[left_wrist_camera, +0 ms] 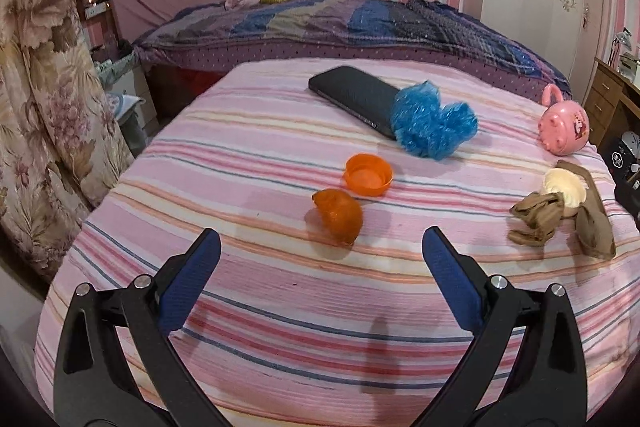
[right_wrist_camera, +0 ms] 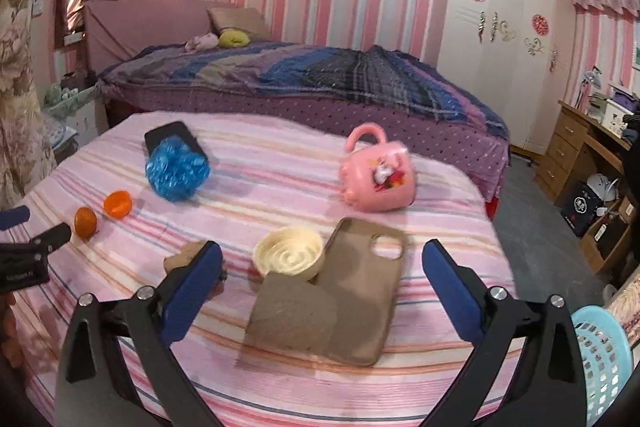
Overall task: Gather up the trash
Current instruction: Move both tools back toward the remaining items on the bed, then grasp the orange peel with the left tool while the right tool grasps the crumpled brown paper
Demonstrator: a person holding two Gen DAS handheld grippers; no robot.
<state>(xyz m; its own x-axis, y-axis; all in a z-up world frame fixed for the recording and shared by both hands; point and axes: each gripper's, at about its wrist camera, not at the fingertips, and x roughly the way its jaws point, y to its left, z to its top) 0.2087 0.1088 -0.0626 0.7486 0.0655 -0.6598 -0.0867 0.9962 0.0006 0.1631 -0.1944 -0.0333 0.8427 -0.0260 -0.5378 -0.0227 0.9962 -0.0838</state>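
Pink-striped bedroom; work surface is a table under a pink striped cloth (left_wrist_camera: 280, 307), with a purple-quilted bed (left_wrist_camera: 340, 23) behind it.

Trash candidates on the cloth: a crumpled blue plastic bag (left_wrist_camera: 434, 125) lies against the near end of a flat black rectangular case (left_wrist_camera: 354, 95), partly overlapping it. In front of those, a small orange plastic cup (left_wrist_camera: 368, 174) sits mouth up, and an orange rounded plastic piece (left_wrist_camera: 338, 215) lies just beside it, apart from the cup.

Left claw (left_wrist_camera: 322, 259): spread wide, holding nothing, above the cloth on the near side of the orange piece.

Right claw (right_wrist_camera: 322, 263): also spread wide, empty. Ahead of it, a cream round ridged dish (right_wrist_camera: 288, 255) touches a tan phone case (right_wrist_camera: 368, 283) lying flat. A brown flat textured pad (right_wrist_camera: 292, 315) overlaps both. Crumpled brown fabric (left_wrist_camera: 536, 219) lies left of the dish.

Further out: pink plastic toy pot with handle (right_wrist_camera: 378, 175) on its side, light blue perforated plastic basket (right_wrist_camera: 604, 355) off the table's right edge, white wardrobe (right_wrist_camera: 500, 39) at the back wall.
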